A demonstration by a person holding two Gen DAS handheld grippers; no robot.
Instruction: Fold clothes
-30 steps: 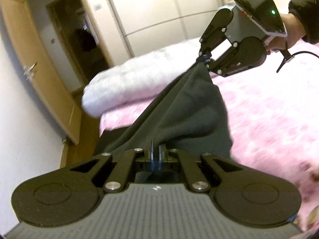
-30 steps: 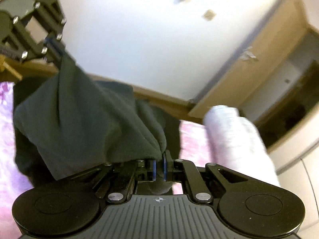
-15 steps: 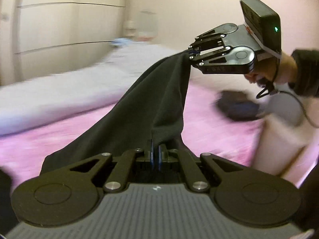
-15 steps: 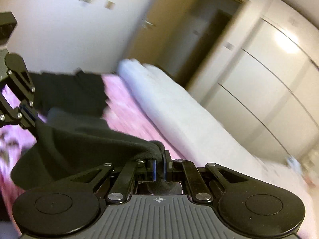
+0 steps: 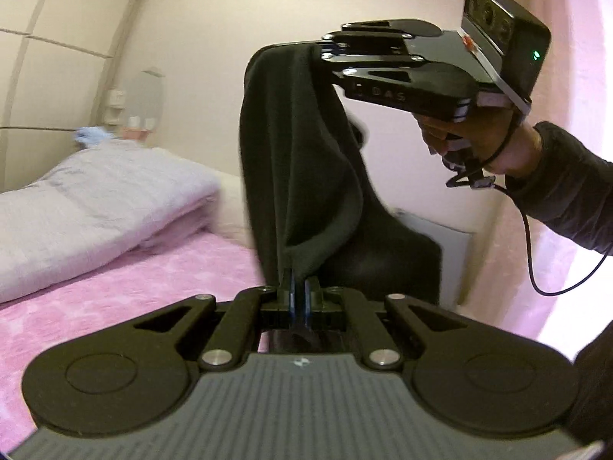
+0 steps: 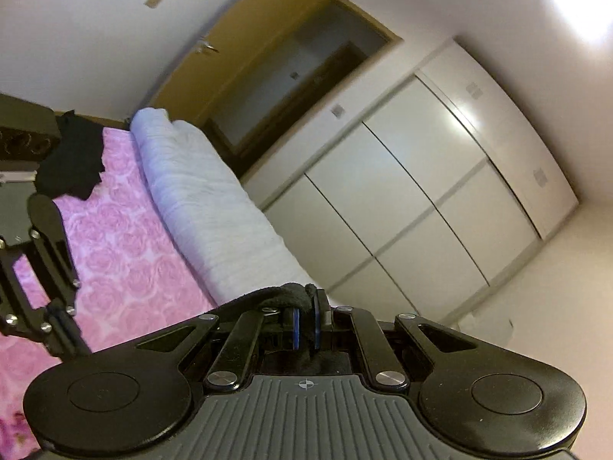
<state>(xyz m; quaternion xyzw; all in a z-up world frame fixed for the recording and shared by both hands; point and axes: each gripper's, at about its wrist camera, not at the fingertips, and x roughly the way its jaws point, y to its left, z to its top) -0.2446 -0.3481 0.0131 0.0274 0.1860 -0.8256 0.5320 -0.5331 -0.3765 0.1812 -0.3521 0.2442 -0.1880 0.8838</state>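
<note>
Dark fleece garment [image 5: 306, 168], held clear of the pink bed [image 5: 115, 291] between two hand-held grippers. The left gripper [image 5: 300, 287], low and near, has its jaws clamped on one edge of the cloth; the right gripper [image 5: 325, 48], raised above and beyond it, has its jaws clamped on another edge, the fabric hanging twisted between them. A white duvet [image 5: 95, 207] lies rolled along the bed's far left. To do the step well, the grippers would probably draw apart level until the held edge is taut and untwisted, then lower the cloth flat onto the bed, grips unreleased until it lies spread.
</note>
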